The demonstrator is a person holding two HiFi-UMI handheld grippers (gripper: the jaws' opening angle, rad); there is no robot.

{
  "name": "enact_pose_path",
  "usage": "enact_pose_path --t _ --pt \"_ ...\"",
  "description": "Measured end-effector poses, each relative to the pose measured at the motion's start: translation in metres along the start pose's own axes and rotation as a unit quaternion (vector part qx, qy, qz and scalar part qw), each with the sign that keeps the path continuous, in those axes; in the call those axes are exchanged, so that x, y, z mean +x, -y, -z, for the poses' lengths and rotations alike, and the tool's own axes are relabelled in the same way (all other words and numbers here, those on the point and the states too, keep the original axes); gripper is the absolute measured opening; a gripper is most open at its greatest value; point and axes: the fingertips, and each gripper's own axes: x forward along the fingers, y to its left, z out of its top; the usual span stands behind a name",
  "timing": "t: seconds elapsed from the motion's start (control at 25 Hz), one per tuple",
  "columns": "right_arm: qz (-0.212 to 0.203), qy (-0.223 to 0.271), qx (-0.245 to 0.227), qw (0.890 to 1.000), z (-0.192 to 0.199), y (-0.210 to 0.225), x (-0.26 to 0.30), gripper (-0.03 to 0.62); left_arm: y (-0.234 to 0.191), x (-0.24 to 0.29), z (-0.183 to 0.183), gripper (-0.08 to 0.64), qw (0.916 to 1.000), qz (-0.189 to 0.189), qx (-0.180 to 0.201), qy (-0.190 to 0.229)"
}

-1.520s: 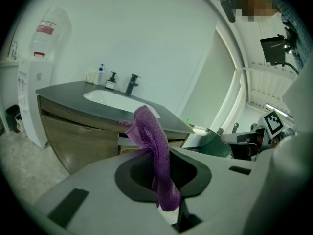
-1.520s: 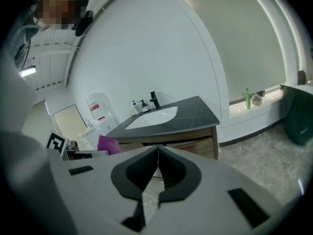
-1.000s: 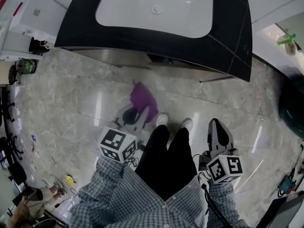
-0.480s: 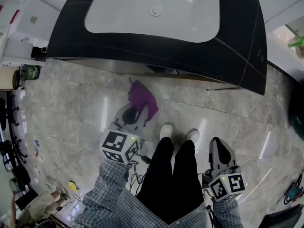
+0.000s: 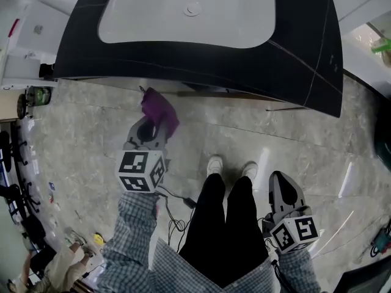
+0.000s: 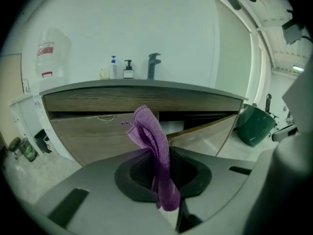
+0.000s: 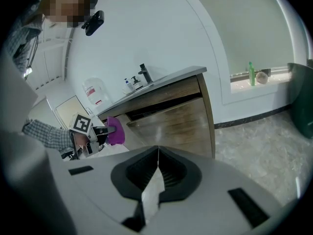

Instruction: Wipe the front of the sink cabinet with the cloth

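Left gripper (image 5: 149,128), jaws clamped on purple cloth (image 5: 157,107), has moved up-left since a sec ago, now near sink cabinet front (image 6: 88,136), upper-left-centre of head view; wipe prob. abt to start, contact not confirmed. Right gripper (image 5: 280,177), lower right: jaws pressed together, nothing held. Bottle (image 6: 49,58) w/ red label, upper left: print unreadable.

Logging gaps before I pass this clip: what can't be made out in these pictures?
Cabinet front: head view, mostly hidden beneath the countertop overhang.
Whether the cloth touches the cabinet: no view settles it.
Bottle labels: left gripper view, too small.
Green bin: right gripper view, cut off by the edge.
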Motion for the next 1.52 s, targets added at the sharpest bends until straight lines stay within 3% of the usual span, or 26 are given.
enact_pose_path --t 0.12,0.28,0.44,0.68,1.04,1.32,1.52 --pt "-0.003 -0.005 -0.002 1.0 0.001 0.004 0.003 0.018 -0.003 0.01 -0.004 0.054 0.9994 -0.028 0.021 -0.007" --pt "0.007 -0.003 0.018 1.0 0.004 0.014 -0.001 0.018 0.014 0.025 -0.016 0.054 0.9993 -0.017 0.033 -0.008" --pt "0.005 -0.006 0.026 1.0 0.008 0.024 -0.005 0.018 0.036 0.038 -0.022 0.054 0.9997 -0.01 0.022 -0.007" --pt "0.009 -0.006 0.042 0.999 0.015 0.04 -0.012 0.018 0.053 0.046 -0.031 0.054 0.9994 -0.014 -0.033 0.006" --pt "0.014 0.002 0.051 0.999 0.014 0.059 -0.019 0.018 0.105 0.063 -0.039 0.054 0.9992 0.023 -0.031 0.012" --pt "0.019 0.01 0.06 0.998 0.016 0.072 -0.025 0.018 0.141 0.073 -0.047 0.054 0.997 0.042 -0.058 0.029" --pt "0.027 0.013 0.067 0.997 0.016 0.084 -0.032 0.018 0.17 0.078 -0.05 0.054 0.9961 0.07 -0.046 0.028"
